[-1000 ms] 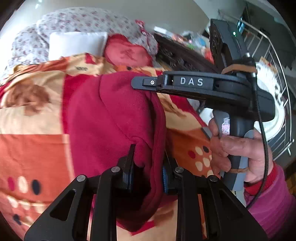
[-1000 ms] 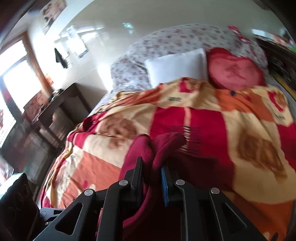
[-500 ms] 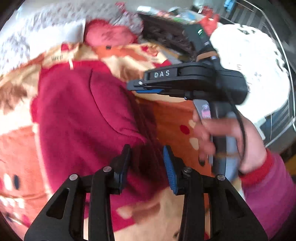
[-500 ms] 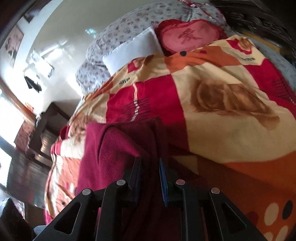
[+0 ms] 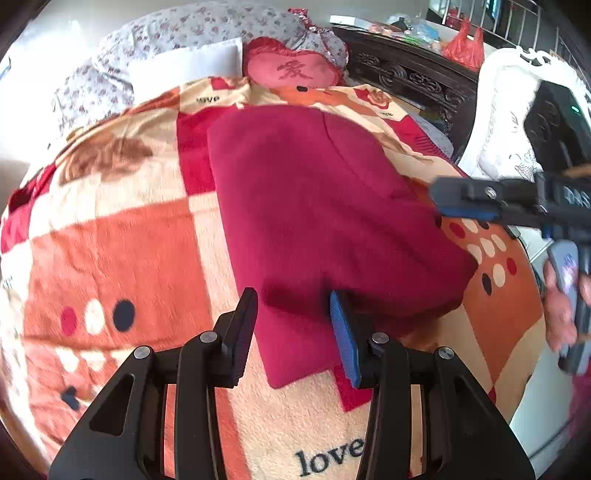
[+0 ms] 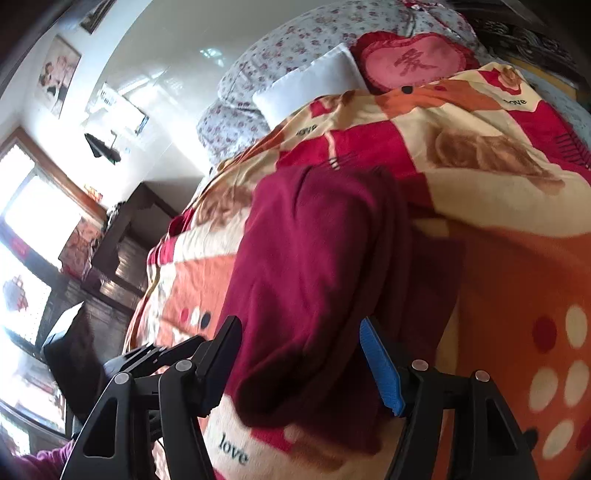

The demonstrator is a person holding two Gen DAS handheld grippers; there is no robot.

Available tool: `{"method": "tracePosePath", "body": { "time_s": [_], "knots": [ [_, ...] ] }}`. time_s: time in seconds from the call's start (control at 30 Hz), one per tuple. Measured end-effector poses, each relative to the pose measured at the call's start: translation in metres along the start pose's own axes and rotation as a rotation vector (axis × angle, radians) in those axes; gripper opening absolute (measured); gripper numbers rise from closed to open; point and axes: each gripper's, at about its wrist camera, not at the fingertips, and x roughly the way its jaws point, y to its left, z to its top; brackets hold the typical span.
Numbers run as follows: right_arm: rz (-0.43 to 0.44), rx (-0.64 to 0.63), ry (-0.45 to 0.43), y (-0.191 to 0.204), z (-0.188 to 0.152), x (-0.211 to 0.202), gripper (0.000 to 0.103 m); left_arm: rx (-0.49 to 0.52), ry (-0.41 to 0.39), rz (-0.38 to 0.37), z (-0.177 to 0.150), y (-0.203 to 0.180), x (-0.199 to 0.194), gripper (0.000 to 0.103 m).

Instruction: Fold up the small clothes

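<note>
A dark red garment [image 5: 314, 206] lies folded flat on the patterned blanket [image 5: 110, 258]. My left gripper [image 5: 293, 306] hovers over its near edge. Its jaws are opening, with a strip of the cloth between them, and the pads do not press on it. In the left wrist view my right gripper [image 5: 439, 203] reaches in from the right, a hand [image 5: 561, 314] on its handle, its tips at the garment's right edge. In the right wrist view the garment [image 6: 321, 277] lies under my right gripper [image 6: 299, 332]. Those jaws are also opening wide, and their pads stand clear of the cloth.
At the head of the bed lie a white pillow [image 5: 184, 70], a red heart cushion [image 5: 291, 72] and a flowered quilt [image 5: 192, 33]. Dark carved furniture [image 5: 406, 74] and a white chair [image 5: 506, 110] stand on the right. A dark cabinet [image 6: 122, 251] and a window [image 6: 33, 214] are on the left.
Both grippers held the garment bunched up a second ago and have let it go. It now lies flat on the blanket. Both grippers sank, and the right one drew back to the right.
</note>
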Motion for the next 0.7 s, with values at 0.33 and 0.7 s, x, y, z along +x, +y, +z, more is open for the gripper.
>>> {"method": "tracePosePath", "body": {
  "time_s": [0.33, 0.7],
  "knots": [
    [0.1, 0.123, 0.047, -0.009, -0.015, 0.036, 0.047, -0.021, -0.008, 0.011, -0.007, 0.004, -0.01, 0.04],
    [-0.125, 0.006, 0.051, -0.028, -0.05, 0.009, 0.016, -0.048, -0.022, 0.015, -0.006, 0.018, -0.024, 0.04]
  ]
}}
